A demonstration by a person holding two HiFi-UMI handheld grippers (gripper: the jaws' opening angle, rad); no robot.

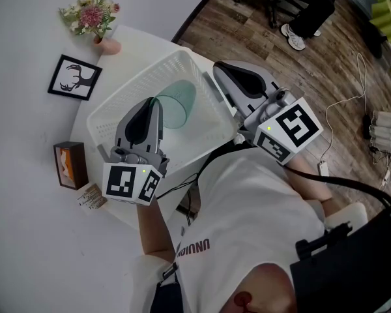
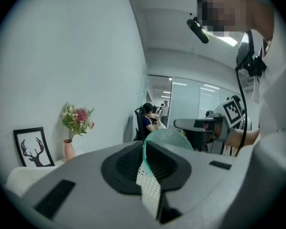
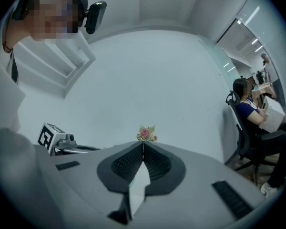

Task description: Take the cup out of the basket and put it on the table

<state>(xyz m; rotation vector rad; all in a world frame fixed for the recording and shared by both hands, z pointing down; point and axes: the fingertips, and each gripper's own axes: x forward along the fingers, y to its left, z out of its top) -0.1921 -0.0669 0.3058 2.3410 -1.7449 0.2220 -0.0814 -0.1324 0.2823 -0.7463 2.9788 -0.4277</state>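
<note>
Since the left gripper [image 1: 158, 103] pinches just the thin rim of the green plastic cup [image 1: 180, 105], still in the white basket [image 1: 126, 90], cup cd slip or snag the wall on lift; right gripper [image 1: 217, 68] closed tight, empty

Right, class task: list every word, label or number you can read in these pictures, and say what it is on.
"UNUIDU": dark print on the person's white shirt, as far as it can be made out.
Small beige printed card beside the brown box: print too small to read.
Nothing else readable.
</note>
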